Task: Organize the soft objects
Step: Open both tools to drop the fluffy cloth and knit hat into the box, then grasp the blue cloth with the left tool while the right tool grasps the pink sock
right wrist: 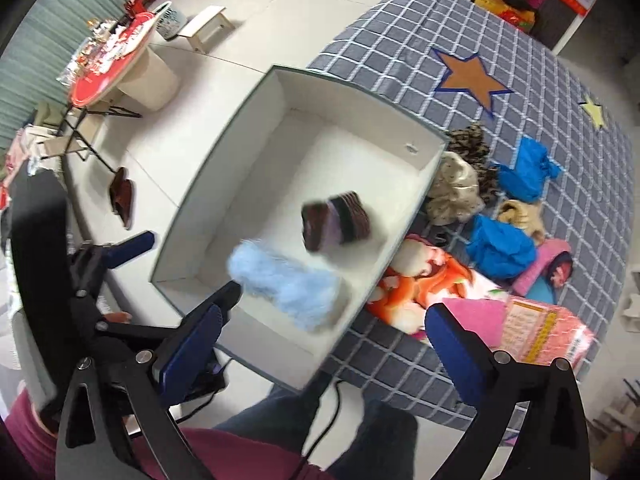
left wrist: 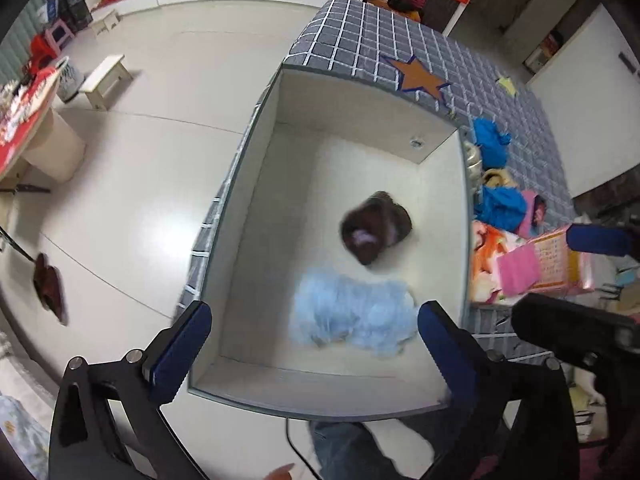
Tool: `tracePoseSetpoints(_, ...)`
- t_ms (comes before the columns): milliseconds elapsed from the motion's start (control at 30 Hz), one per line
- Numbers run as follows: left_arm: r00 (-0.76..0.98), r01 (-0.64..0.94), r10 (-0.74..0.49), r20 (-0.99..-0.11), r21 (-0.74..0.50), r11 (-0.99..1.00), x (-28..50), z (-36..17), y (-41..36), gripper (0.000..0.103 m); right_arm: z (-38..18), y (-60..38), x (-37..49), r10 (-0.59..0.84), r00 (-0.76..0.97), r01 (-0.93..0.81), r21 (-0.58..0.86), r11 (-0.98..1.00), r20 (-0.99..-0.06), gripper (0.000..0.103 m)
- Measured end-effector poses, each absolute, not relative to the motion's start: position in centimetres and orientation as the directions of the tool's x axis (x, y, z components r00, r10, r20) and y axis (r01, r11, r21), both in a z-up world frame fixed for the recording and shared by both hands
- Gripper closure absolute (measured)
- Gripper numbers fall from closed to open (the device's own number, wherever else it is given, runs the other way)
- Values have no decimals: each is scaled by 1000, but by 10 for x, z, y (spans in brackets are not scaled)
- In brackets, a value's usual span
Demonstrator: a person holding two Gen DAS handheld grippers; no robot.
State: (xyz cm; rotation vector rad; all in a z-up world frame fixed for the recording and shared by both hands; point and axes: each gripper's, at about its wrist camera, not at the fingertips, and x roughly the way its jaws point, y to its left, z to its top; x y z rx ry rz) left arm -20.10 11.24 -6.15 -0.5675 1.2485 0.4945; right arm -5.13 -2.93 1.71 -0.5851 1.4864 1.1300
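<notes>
both hand-held grippers (left wrist: 314, 344) (right wrist: 320, 344) released – brown bundle (left wrist: 376, 232) and blue fluff (left wrist: 354, 316) in box (left wrist: 360, 104).

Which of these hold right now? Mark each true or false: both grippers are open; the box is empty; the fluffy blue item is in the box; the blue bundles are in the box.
1. Both the left gripper and right gripper are open: true.
2. The white box is empty: false, it holds two items.
3. The fluffy light-blue item lies in the box: true.
4. The bright blue bundles are in the box: false, they lie on the checked blanket.
</notes>
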Motion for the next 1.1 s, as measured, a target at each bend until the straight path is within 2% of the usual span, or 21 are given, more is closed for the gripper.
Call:
tracePoseSetpoints(500, 337, -548, 8, -942, -189, 814, -171, -30, 107, 0, 34, -70, -9, 207, -77, -819, 180, 544, -975, 1)
tracePoseSetpoints(700, 338, -493, -7, -941, -183, 851, -128, -18, 99, 0, 42, -130, 69, 226, -40, -678, 192, 709, -973, 1)
tracePoseSetpoints(900, 304, -405, 1, -953, -128, 905, -53, -15, 72, 0, -4, -200, 149, 180, -103, -499, 207, 842, -978, 1)
tracePoseSetpoints(1100, 210, -347, -36, -977, -109, 931, 41, -42, 49, 0, -78, -205, 192, 142, -223, -480, 236, 845, -964, 1)
